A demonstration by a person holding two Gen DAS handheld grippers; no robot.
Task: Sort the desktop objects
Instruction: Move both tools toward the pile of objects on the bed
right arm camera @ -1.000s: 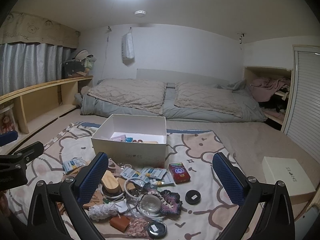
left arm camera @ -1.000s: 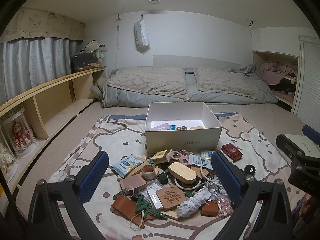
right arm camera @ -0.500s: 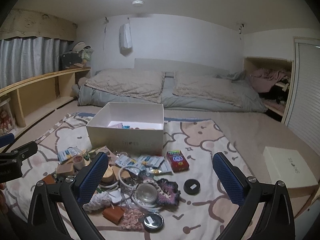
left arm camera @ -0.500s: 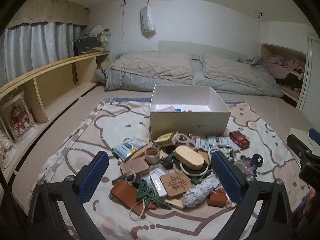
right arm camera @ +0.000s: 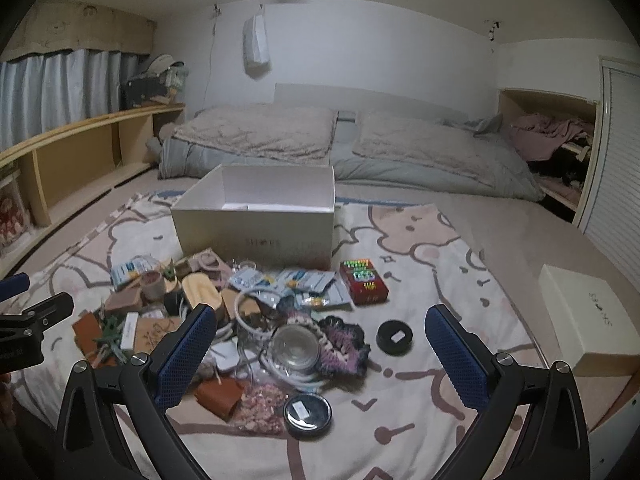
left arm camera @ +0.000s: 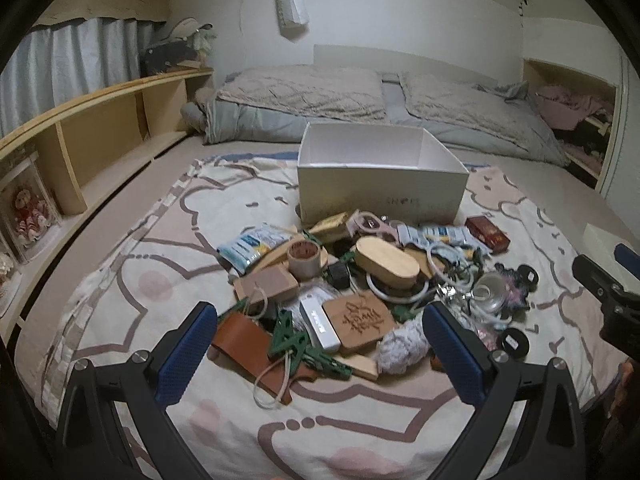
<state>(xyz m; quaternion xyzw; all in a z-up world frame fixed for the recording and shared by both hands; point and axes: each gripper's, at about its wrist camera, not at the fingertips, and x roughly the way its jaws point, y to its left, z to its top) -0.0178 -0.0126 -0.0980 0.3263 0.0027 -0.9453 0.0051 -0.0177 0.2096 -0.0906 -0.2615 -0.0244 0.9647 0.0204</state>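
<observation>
A heap of small things (left arm camera: 352, 280) lies on the blanket (left arm camera: 140, 280), just in front of the white box (left arm camera: 380, 196). The left gripper (left arm camera: 320, 344) and right gripper (right arm camera: 320, 344) both hang spread wide, holding nothing. I think picking comes next: choose one thing and lower onto it.

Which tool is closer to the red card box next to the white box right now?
Right. The right tool hangs open with the red card box just ahead of it. The left tool hangs open over the pile's far left side, farther off.
</observation>
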